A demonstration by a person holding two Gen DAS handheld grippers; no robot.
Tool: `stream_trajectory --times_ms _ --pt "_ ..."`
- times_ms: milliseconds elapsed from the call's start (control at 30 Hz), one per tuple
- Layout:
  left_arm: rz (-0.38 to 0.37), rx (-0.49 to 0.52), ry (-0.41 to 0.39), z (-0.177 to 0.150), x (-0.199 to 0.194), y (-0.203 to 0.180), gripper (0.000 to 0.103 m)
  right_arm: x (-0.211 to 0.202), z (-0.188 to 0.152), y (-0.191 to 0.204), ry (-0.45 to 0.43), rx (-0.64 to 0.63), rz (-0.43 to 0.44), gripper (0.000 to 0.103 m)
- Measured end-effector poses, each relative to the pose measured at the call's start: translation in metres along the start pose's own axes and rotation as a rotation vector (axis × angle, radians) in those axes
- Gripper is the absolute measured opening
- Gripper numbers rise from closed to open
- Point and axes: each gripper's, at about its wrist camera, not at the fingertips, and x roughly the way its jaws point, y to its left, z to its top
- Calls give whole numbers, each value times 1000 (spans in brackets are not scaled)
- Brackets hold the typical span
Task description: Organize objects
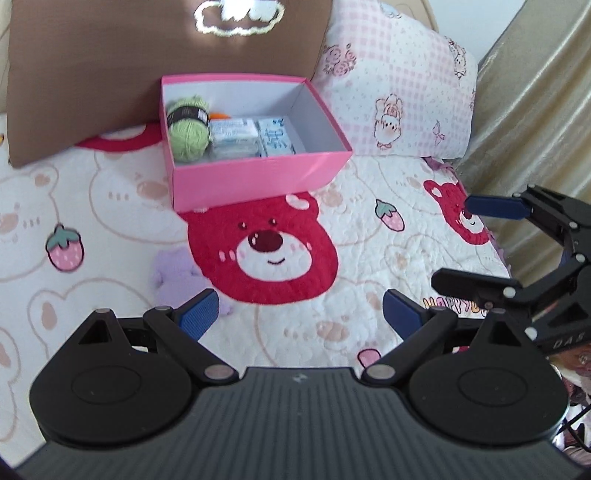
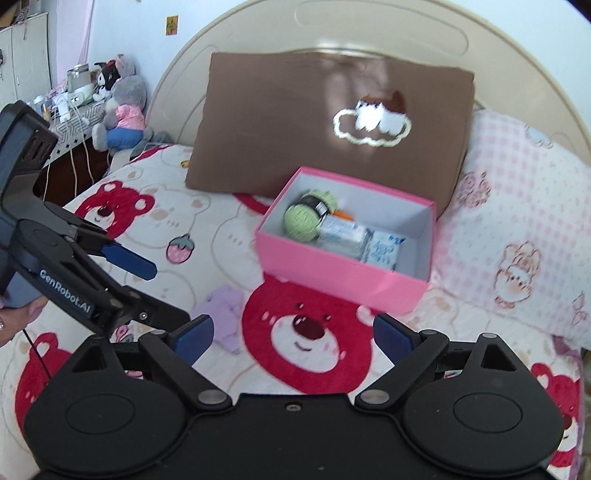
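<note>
A small purple soft toy (image 1: 173,273) lies on the bed's bear-print quilt (image 1: 351,302), pale lilac and plush; it is too blurred to make out its shape. It sits just beside the big red bear face (image 1: 264,251) printed on the quilt, on the near side of an open pink box (image 1: 258,177) and apart from it. The box has a white inside and holds a ball of green yarn (image 1: 188,129) with a dark band, some pale blue and white packets (image 1: 255,138) and a bit of something orange at the back. Behind the box a brown cushion (image 2: 332,122) with a white cloud outline leans against the cream headboard (image 2: 369,29), and a pink checked pillow (image 1: 402,92) lies beside it. The left gripper (image 1: 301,317) hovers over the quilt, jaws spread wide with nothing between them, the toy just beyond its left finger. The right gripper (image 2: 293,334) is likewise released and empty, the toy near its left pad.
</note>
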Motion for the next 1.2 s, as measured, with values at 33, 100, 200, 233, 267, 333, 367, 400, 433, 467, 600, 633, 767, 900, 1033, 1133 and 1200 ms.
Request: stream_trajectory --times_ms 33,100,200,233,267,333,367,400,433,467,600,633,767,900,1033,1133,1200 --pt "-1 -4 5 -2 1 3 96 3 -2 2 5 1 6 95" --pt "5 -18 15 -7 4 11 96 7 -5 6 8 1 15 95" --pt "13 -40 29 -13 8 24 96 14 -8 11 16 -4 31 95" --pt "16 -42 34 -15 10 28 96 17 -9 13 23 -10 32 95" --pt "24 -49 34 -15 12 32 96 18 -9 16 27 -19 37 95" --pt "33 -54 36 -15 16 39 95 22 -9 19 28 -36 53 95" --pt "36 -60 34 -16 17 42 95 25 -10 21 31 -46 62 95" --pt "36 -65 34 -16 18 46 95 28 -10 23 34 -52 69 95" --pt "36 -69 36 -17 19 50 95 31 -11 25 38 -56 76 95" --pt "38 -73 37 -18 21 53 95 35 -12 26 44 -60 87 95" --pt "45 -84 35 -23 29 66 94 53 -20 35 55 -84 111 95" --pt "41 -87 41 -24 32 69 93 59 -23 37 56 -91 105 95" --pt "40 -128 65 -29 46 83 92 84 -30 42 49 -125 68 95" --pt "54 -139 67 -34 56 93 91 109 -40 49 22 -159 85 94" --pt "64 -110 23 -39 61 98 85 132 -47 57 -5 -194 124 92" --pt "86 -117 14 -42 66 101 78 148 -49 62 12 -194 158 90" --pt "81 -135 10 -43 69 106 78 158 -50 65 16 -204 168 87"
